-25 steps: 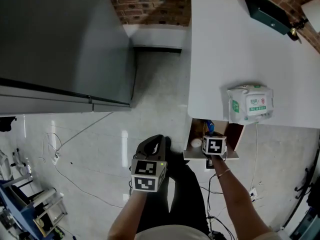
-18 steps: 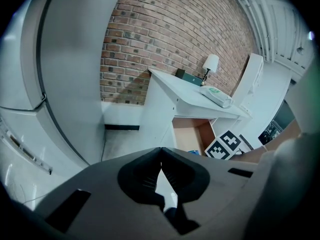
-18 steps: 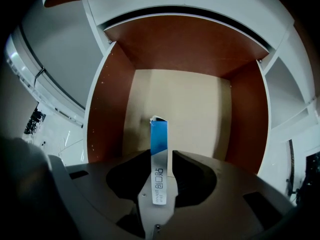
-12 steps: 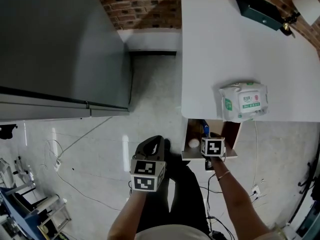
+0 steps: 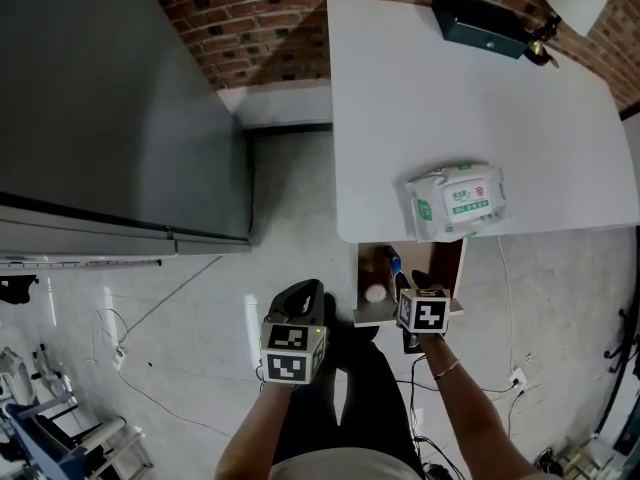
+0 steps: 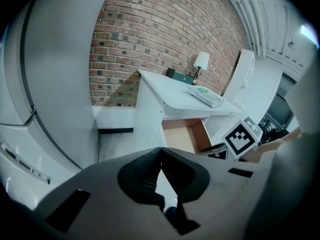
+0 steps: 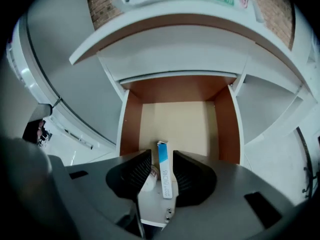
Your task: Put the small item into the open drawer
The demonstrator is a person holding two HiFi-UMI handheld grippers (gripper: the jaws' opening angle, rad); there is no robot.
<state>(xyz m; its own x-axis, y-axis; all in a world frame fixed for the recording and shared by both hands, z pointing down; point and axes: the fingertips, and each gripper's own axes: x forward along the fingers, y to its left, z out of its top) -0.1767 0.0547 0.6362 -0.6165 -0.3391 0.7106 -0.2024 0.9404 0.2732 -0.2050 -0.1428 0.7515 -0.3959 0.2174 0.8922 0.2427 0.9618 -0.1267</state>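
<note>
The open drawer (image 5: 456, 260) juts out under the white desk (image 5: 450, 98). A slim blue and white box (image 7: 164, 176) lies on the drawer's floor beside a small white round container (image 7: 149, 178). My right gripper (image 7: 161, 155) hovers above the drawer's near end and stands open; its jaws have just opened wide and then closed back a little. The box shows in the gap between them, but neither pad touches it. In the head view the right gripper (image 5: 412, 290) is at the drawer's front edge. My left gripper (image 6: 160, 151) is shut and empty, over the floor left of the drawer (image 6: 186, 135).
A pack of wet wipes (image 5: 455, 200) lies at the desk's near edge above the drawer. A dark box (image 5: 480, 26) and a lamp (image 5: 565, 3) stand at the desk's far end. A tall grey cabinet (image 5: 110, 108) fills the left. Cables (image 5: 150, 288) trail over the floor.
The right gripper has lifted up from the drawer. The head view has swung, so more of the desk top and the brick wall show. The left gripper has barely shifted.
</note>
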